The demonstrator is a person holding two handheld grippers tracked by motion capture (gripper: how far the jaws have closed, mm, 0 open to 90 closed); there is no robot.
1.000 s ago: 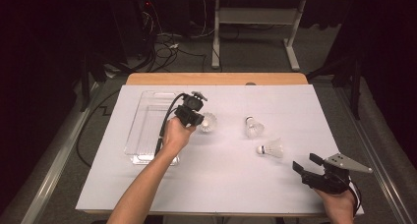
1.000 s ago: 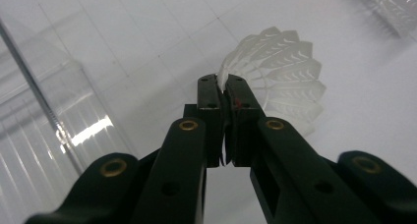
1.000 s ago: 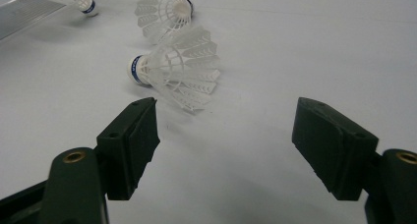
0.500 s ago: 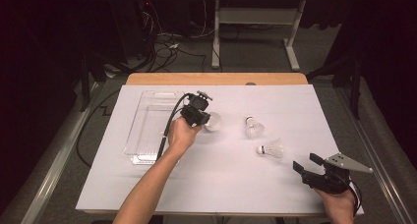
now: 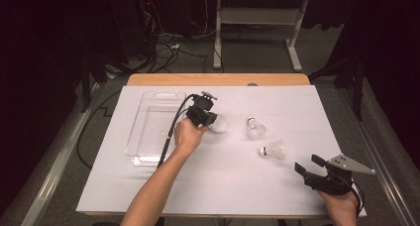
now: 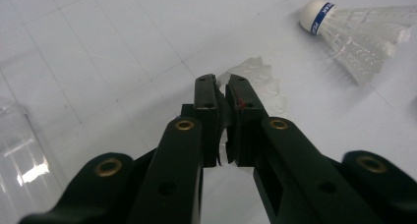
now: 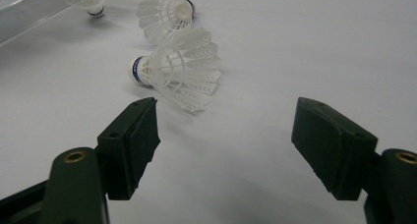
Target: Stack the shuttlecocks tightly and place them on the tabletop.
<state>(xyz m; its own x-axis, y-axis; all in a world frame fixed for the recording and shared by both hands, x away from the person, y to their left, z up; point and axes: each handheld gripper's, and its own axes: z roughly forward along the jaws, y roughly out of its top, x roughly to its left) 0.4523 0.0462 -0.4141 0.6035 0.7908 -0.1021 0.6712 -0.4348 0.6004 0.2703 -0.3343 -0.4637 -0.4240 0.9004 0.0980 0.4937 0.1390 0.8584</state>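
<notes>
Nearest the person, at the near right corner of the white paper sheet (image 5: 237,176) covering the table, the right gripper (image 5: 311,167) rests with its black jaws spread wide and nothing between them. Farther along the sheet, a white feathered shuttlecock with a blue-banded cork (image 5: 273,149) lies on its side, and a second white shuttlecock (image 5: 255,129) lies just beyond it. Left of that one, the left gripper (image 5: 210,120) has its jaws pinched on a third white feathered shuttlecock (image 6: 258,81). The clear plastic tray (image 5: 143,137) sits on the sheet beside that gripper, on its left.
</notes>
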